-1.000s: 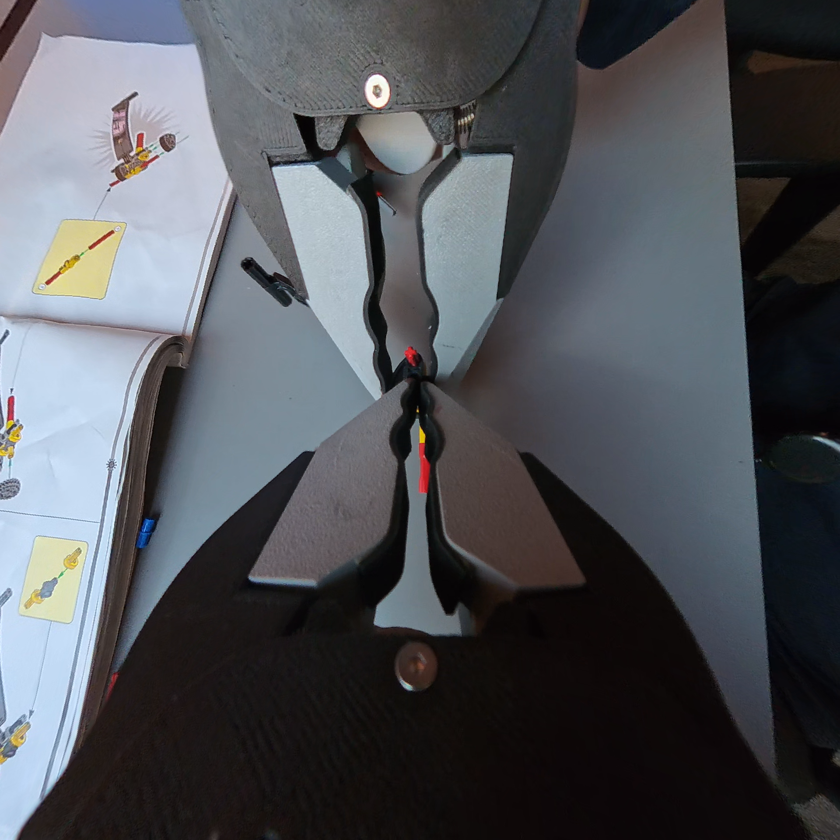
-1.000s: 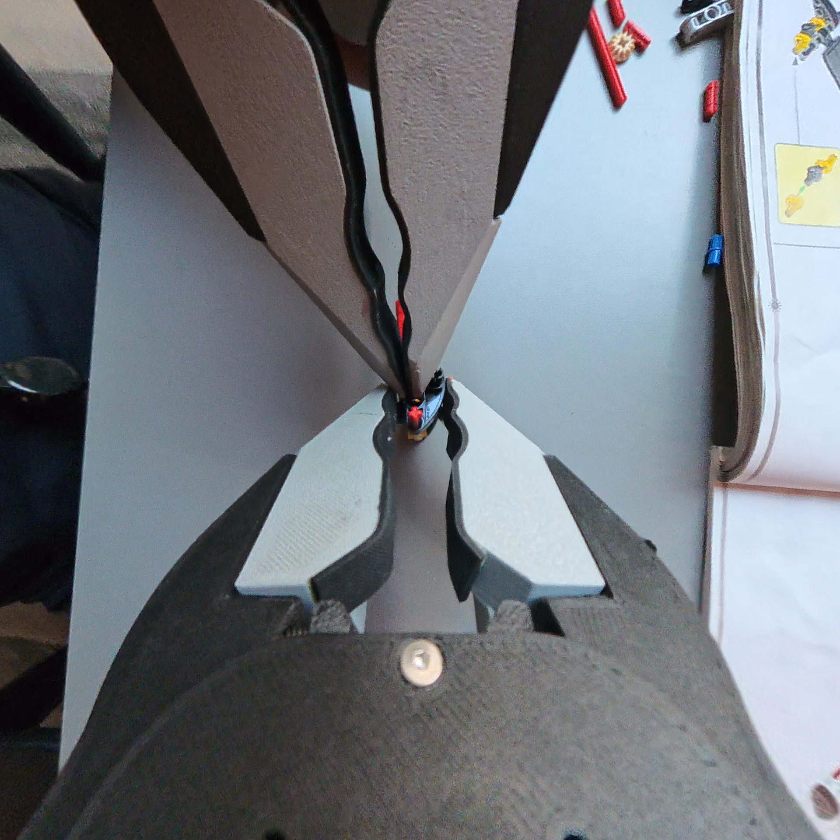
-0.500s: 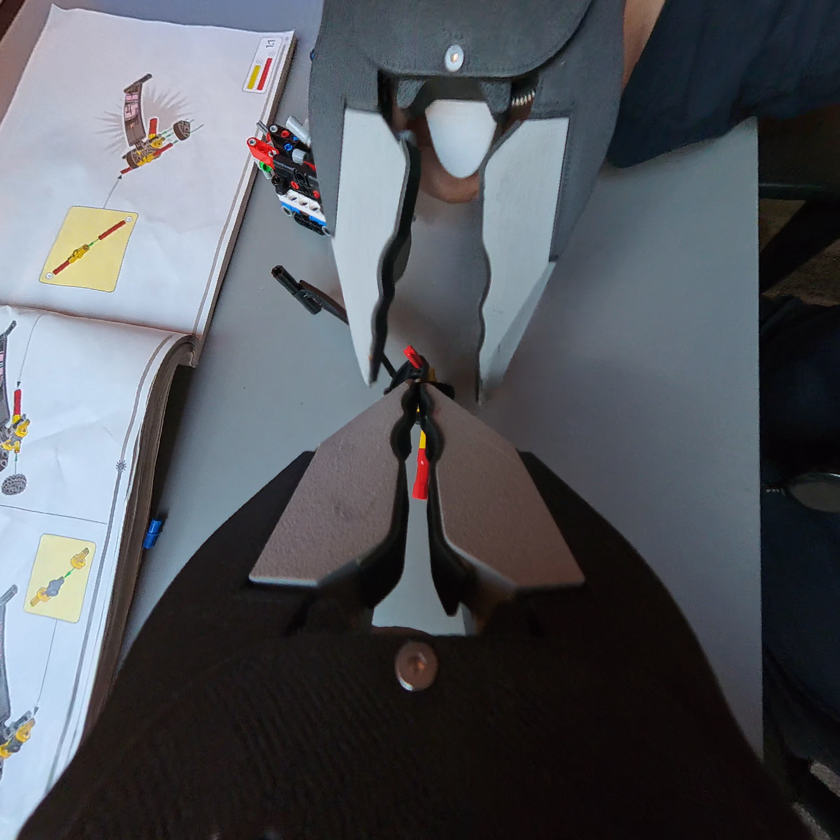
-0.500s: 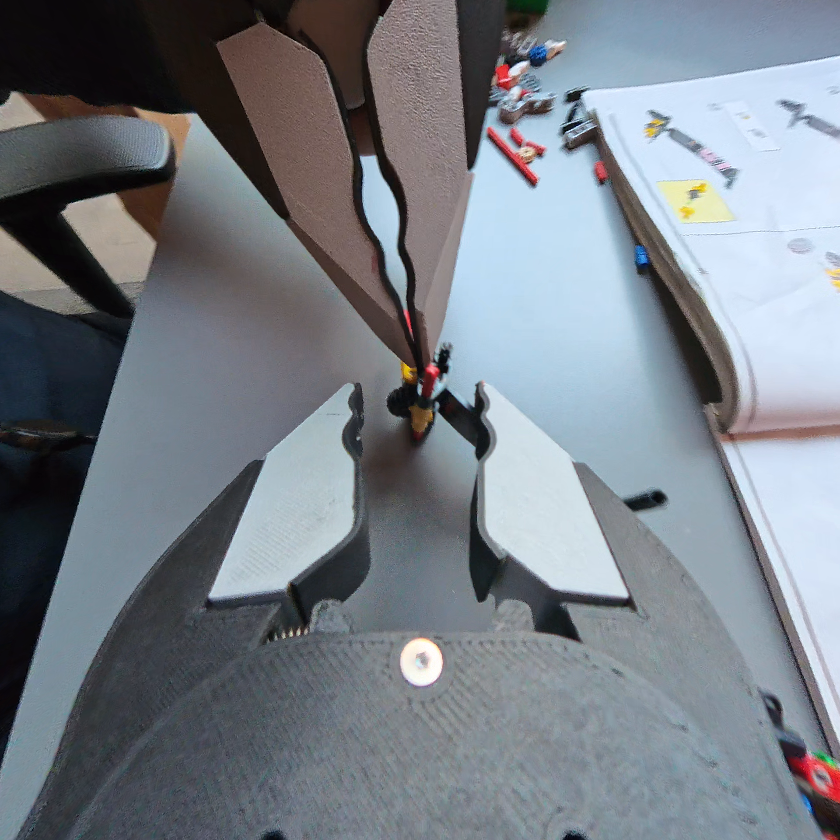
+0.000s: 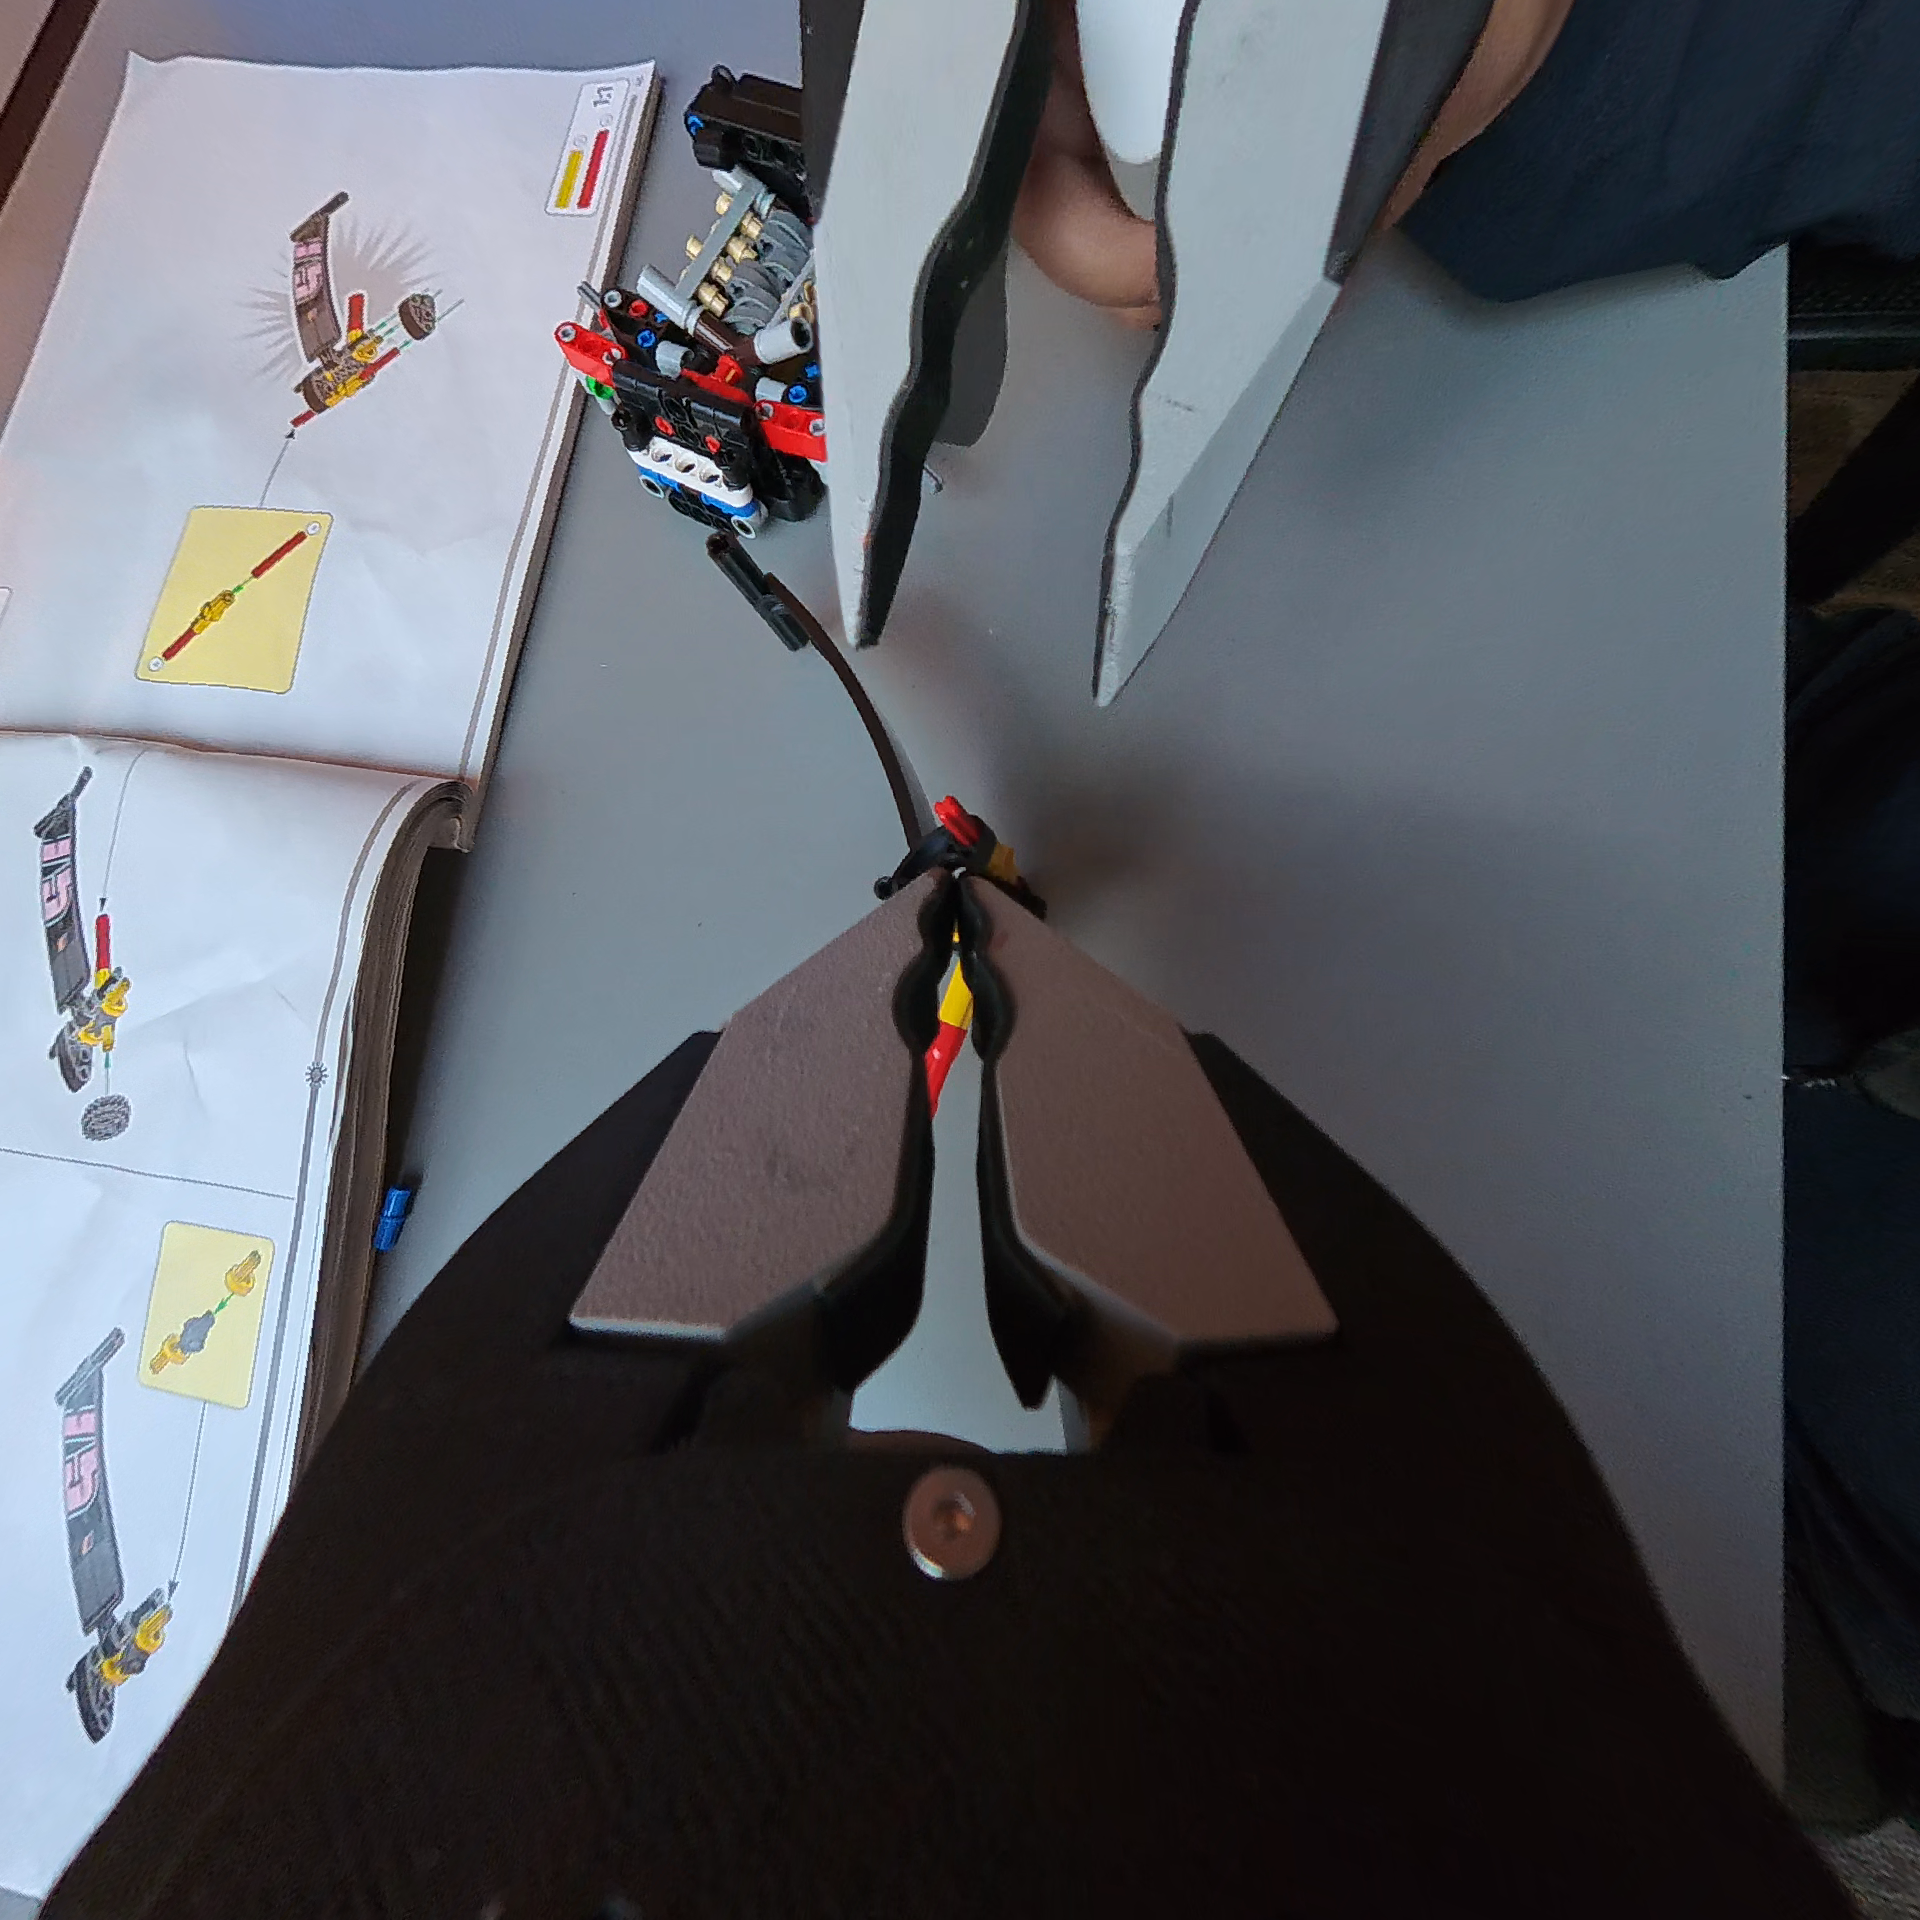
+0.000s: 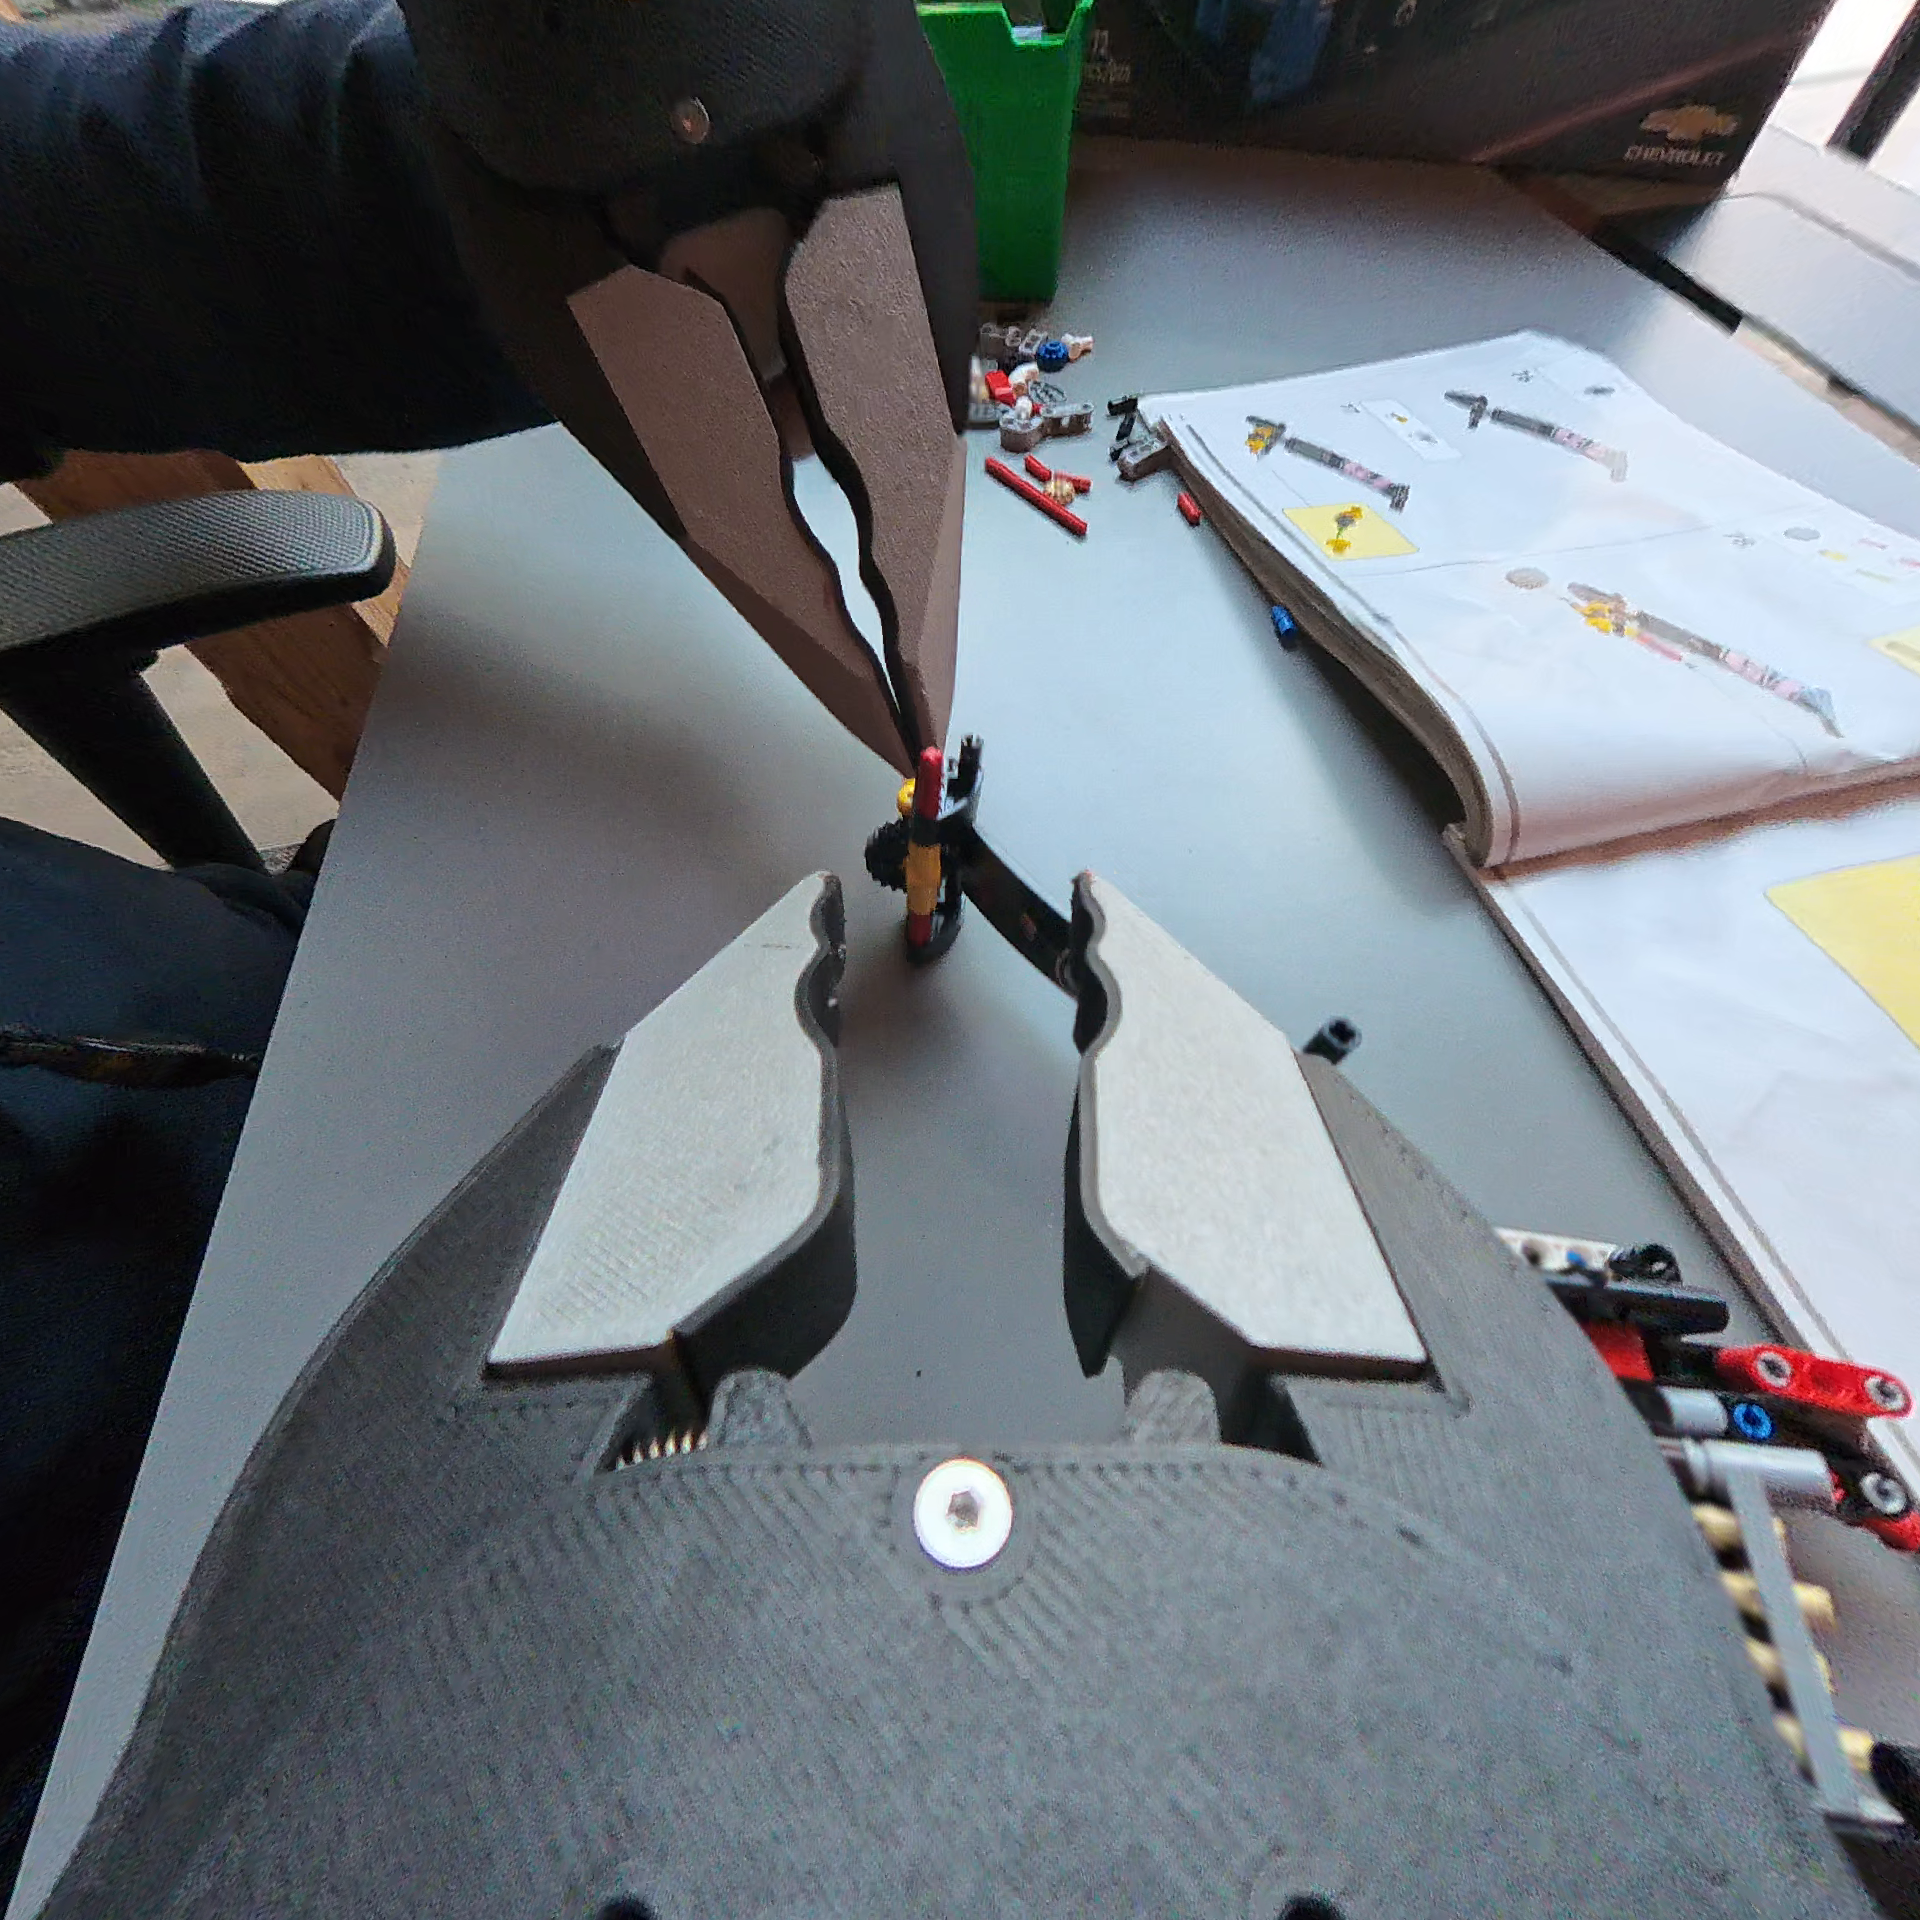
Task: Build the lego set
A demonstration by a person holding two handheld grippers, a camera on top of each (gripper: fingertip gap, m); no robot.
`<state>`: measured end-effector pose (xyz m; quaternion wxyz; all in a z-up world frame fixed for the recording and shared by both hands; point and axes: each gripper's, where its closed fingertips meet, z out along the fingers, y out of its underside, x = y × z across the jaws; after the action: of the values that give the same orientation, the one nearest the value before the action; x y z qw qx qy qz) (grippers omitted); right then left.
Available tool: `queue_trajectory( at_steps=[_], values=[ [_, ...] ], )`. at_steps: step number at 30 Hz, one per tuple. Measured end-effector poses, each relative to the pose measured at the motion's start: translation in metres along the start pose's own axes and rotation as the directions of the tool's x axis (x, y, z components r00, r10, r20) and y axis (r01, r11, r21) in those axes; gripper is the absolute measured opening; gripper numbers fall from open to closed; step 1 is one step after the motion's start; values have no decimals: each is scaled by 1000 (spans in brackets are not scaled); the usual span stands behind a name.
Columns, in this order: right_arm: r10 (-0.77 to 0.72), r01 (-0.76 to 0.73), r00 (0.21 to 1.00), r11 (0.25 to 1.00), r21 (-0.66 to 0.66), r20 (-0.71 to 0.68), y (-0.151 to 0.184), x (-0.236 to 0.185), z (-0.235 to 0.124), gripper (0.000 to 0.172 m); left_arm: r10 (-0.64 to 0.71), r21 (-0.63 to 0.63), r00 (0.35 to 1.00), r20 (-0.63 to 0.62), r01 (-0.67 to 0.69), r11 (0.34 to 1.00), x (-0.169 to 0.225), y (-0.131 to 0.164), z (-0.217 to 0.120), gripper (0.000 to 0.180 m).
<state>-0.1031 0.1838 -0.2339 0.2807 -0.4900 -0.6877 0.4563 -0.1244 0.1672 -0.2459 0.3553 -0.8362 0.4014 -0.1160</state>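
We find bare grey table (image 6: 644, 727) on our left of the small red, yellow and black axle assembly (image 6: 920, 857), open out to the table's edge. On our right the open instruction booklet (image 6: 1558, 644) walls off that side, with a blue pin (image 6: 1283, 621) against it. Behind the right gripper (image 6: 956, 935) stands a part-built brick model (image 5: 717, 395); beyond the left gripper (image 6: 914, 753), loose pieces (image 6: 1039, 416) and a green bin (image 6: 1008, 135).

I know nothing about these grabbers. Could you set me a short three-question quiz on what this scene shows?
1. True or false: the right gripper is clamped on the small assembly.
2. What does the left gripper pinch? A) blue pin B) red and yellow axle piece C) booklet page
3. What lies open on the grey table beside the grippers?

Key: 1 false, its fingers stand apart; 2 B; 3 an instruction booklet.
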Motion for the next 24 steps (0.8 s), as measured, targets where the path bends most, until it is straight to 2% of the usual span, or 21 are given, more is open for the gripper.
queue_trajectory(
  at_steps=[3, 7, 12, 16, 19, 24],
  values=[
    [33, -32, 999, 999, -37, 14, 11, -5, 4, 39, 6, 0, 1000, 11, -6, 1000, 1, 1, -1, 0],
    [55, -59, 998, 989, -137, -33, 30, -8, 19, 31, 11, 12, 999, 33, -11, 1000, 0, 0, 0, 0],
    [-23, -11, 994, 955, -296, -109, 49, -6, 45, 35, -6, 22, 999, 39, 5, 1000, 0, -1, 0, 0],
    [-9, -35, 989, 955, -295, -145, 43, 0, 59, 35, -13, 30, 999, 42, 12, 999, 0, -1, 0, 0],
    [-20, -23, 989, 955, -295, -144, 41, 0, 63, 21, -21, 33, 998, 67, 19, 999, -5, 1, 0, 0],
    [-37, -10, 988, 954, -299, -153, 41, 0, 62, 17, -10, 43, 994, 104, 6, 999, -8, -1, -2, 0]
  ],
)
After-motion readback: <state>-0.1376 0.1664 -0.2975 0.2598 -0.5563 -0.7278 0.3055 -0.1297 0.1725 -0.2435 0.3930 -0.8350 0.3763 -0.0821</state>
